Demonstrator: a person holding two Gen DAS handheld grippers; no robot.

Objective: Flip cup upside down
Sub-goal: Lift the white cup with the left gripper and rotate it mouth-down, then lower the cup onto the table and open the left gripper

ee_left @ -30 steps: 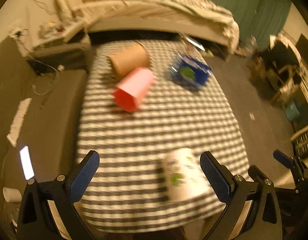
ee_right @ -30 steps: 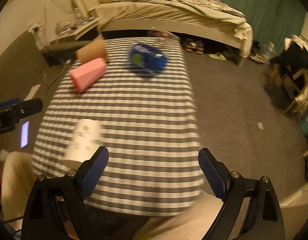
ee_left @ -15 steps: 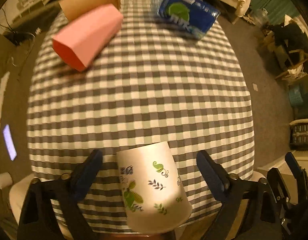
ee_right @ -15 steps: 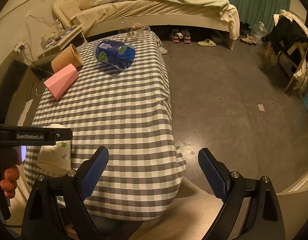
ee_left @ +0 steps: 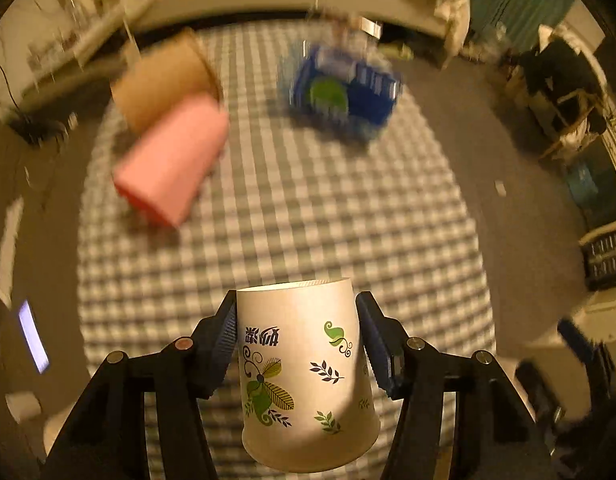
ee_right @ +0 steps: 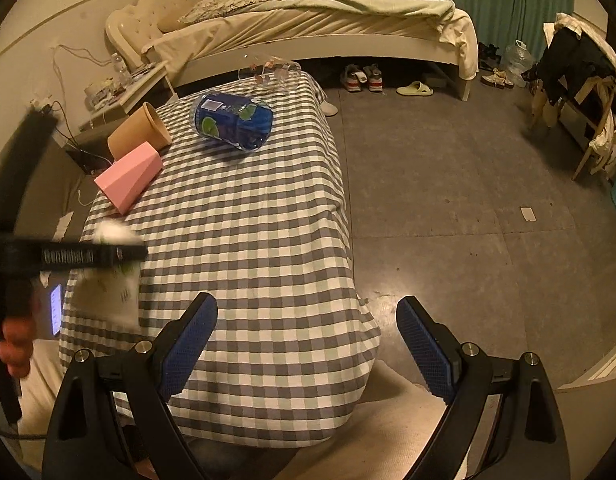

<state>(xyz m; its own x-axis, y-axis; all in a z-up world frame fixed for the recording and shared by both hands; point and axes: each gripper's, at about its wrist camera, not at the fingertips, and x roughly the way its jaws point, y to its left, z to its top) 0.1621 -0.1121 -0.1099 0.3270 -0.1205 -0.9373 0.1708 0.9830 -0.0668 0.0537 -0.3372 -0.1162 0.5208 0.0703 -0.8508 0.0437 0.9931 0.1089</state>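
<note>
A white paper cup with green leaf prints sits between the pads of my left gripper, which is shut on its sides. Its narrow base points away from the camera and its wide mouth points toward it. The cup is held above the near end of the checked table. In the right wrist view the same cup shows blurred at the left under the left gripper's black body. My right gripper is open and empty above the table's near right corner.
A pink cup and a brown paper cup lie on their sides at the far left of the table. A blue plastic pack lies further back. Beyond are a bed, shoes and bare floor to the right.
My left gripper has closed on the white cup and lifted it off the table. My right gripper has stayed open and nearly still.
</note>
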